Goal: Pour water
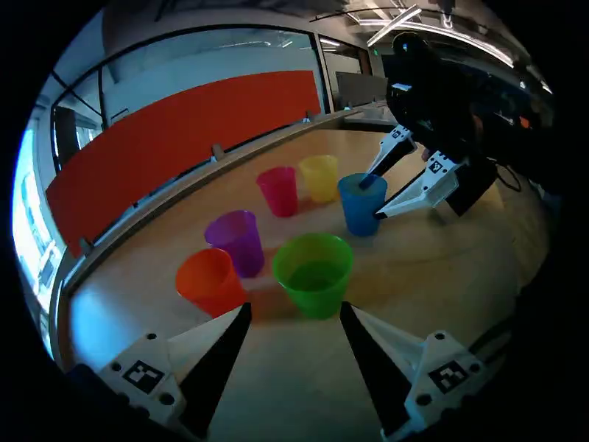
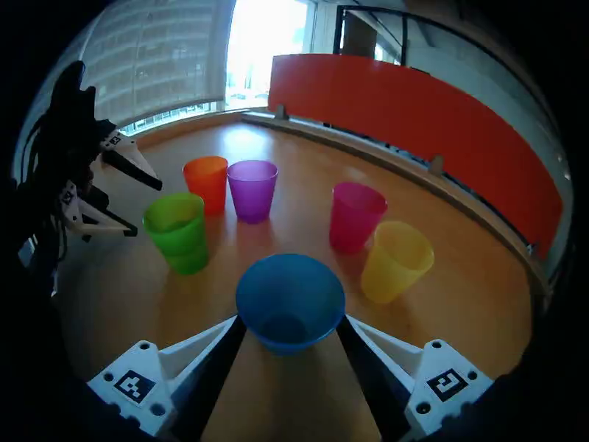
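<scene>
Hard to read: I am not making out water in any cup. The green cup (image 1: 313, 274) is showing a darker patch low inside, too faint to call. Both views are cutting my own fingers off at 6 o'clock, so I am seeing just their forward parts.

Left gripper view: the left gripper (image 1: 294, 306) is standing open with its fingers wide. The green cup is sitting upright just ahead of the tips, and contact at the right tip is unclear. The orange cup (image 1: 210, 280) is sitting at 8 o'clock just beside the purple cup (image 1: 235, 239). The pink cup (image 1: 278, 190) and yellow cup (image 1: 319, 177) are standing side by side at 12 o'clock. The blue cup (image 1: 362, 202) is standing at 1 o'clock on the table (image 1: 442, 265). The right gripper (image 1: 369, 199) is reaching in with a finger at each side of it. Whatever is holding that gripper is reading as a dark mass (image 1: 434, 103).

Right gripper view: the blue cup is sitting upright between my fingers at 6 o'clock, its rim about spanning the gap. I cannot tell whether both fingers are pressing on it. Here I am looking down into the cup to its base, while the left gripper view is giving me its outer wall. The left gripper is showing side-on at 9 o'clock, tips apart beside the green cup. A red panel (image 2: 412, 110) is running from 1 to 3 o'clock.
</scene>
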